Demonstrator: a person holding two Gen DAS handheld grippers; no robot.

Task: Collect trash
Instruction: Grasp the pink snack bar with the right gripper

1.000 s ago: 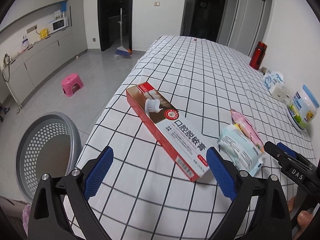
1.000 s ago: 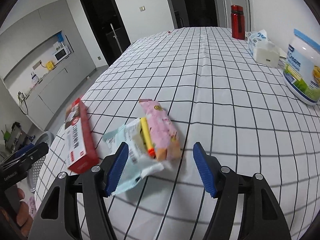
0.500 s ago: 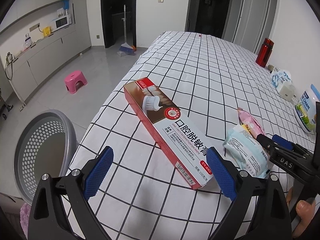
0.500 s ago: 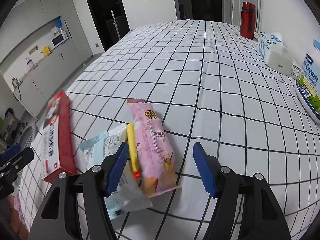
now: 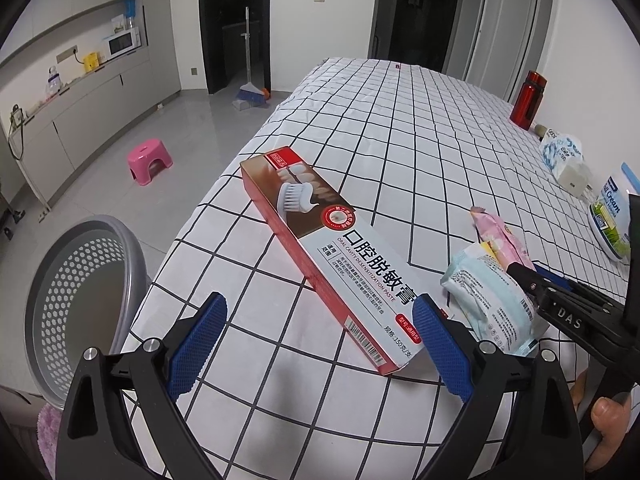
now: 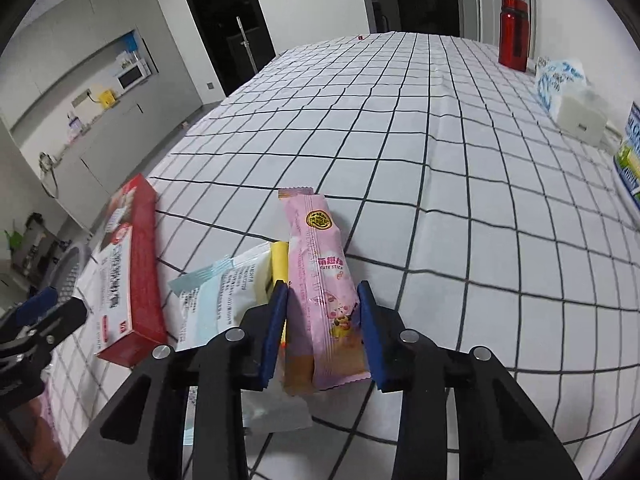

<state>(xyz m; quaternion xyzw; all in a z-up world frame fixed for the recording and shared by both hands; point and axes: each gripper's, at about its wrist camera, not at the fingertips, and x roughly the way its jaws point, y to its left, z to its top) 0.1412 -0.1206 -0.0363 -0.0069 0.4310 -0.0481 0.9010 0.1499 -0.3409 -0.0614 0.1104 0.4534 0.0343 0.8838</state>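
A: Entry, change since a second ago — right gripper is now closing around the pink snack-stick wrapper, where earlier its jaws were standing wide in front of the pile. Left gripper is advancing on the toothpaste box, jaws spread.

B: Contents of the right jaws?

A: They are pinching the pink wrapper across its width. A yellow stick and a pale blue packet are lying just beside it, touching, outside the grip as far as I can tell.

B: Location of the rest?

A: All on the checked tablecloth near its corner; the grey perforated basket is standing on the floor beyond the edge.

B: Step in hand?

A: First pick-up, by my reading. Next move — lifting the wrapper free without dragging its neighbours, then carrying it left, over the basket.
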